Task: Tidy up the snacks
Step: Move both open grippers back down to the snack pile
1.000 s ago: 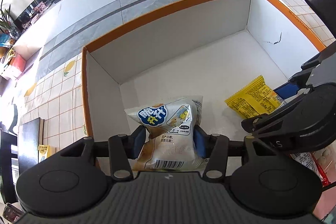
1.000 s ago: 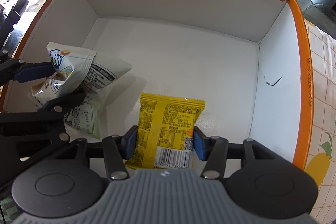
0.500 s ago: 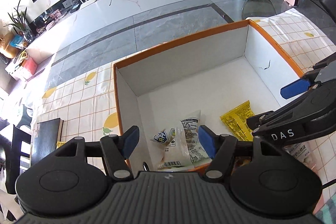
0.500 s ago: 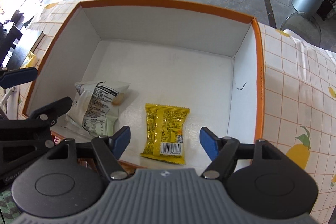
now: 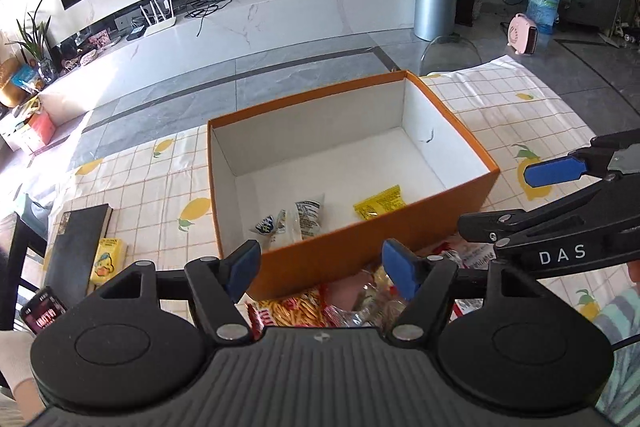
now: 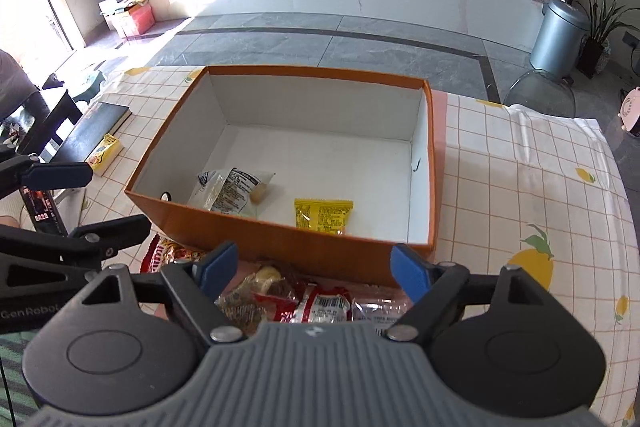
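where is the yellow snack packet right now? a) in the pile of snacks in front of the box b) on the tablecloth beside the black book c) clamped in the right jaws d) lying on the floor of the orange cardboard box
d: the yellow snack packet lies flat on the white floor of the orange cardboard box, beside the white snack bag.

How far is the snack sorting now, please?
Done: the white packet and the yellow packet lie inside the orange box. In hand: nothing; left gripper and right gripper are open. Left: the snack pile in front of the box.

Orange box [image 6: 256,239] white inside; yellow packet [image 6: 323,214]; lemon-print checked cloth [image 6: 532,211]
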`<state>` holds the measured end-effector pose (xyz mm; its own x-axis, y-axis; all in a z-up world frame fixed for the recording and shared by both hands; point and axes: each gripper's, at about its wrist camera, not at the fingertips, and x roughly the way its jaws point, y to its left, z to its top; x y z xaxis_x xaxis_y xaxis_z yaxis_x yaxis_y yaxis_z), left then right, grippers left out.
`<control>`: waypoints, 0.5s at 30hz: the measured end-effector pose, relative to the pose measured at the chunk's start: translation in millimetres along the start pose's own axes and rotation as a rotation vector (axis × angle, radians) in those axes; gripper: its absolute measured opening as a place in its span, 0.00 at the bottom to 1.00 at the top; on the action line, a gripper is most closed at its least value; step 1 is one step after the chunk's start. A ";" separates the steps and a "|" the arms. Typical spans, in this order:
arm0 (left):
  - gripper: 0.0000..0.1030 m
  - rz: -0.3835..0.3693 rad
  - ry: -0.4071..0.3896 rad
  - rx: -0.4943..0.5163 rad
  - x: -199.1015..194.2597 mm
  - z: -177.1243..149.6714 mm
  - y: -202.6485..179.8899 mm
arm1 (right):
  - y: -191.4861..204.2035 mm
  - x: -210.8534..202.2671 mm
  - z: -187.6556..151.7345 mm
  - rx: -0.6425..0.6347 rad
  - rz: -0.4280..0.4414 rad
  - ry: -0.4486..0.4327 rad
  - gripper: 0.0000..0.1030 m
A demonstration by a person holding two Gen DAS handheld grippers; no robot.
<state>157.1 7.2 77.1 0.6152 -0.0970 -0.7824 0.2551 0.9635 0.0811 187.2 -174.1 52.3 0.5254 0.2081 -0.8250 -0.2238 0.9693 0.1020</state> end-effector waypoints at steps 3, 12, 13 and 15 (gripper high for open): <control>0.80 -0.045 -0.013 -0.036 -4.4 -21.7 -4.7 | -3.5 -17.3 -33.1 0.021 -0.008 -0.071 0.78; 0.79 -0.120 0.006 -0.154 6.4 -88.3 -23.2 | -10.0 -30.2 -129.9 0.160 -0.025 -0.123 0.70; 0.79 -0.126 0.008 -0.163 8.6 -95.4 -24.1 | -9.7 -28.1 -137.6 0.175 -0.022 -0.122 0.69; 0.78 -0.127 0.018 -0.185 13.2 -108.8 -25.7 | -7.5 -23.9 -152.1 0.194 -0.017 -0.121 0.69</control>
<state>77.6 8.3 -2.5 0.5729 -0.2174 -0.7902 0.1873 0.9734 -0.1320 51.4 -206.3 -13.3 0.6247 0.1943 -0.7564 -0.0581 0.9774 0.2031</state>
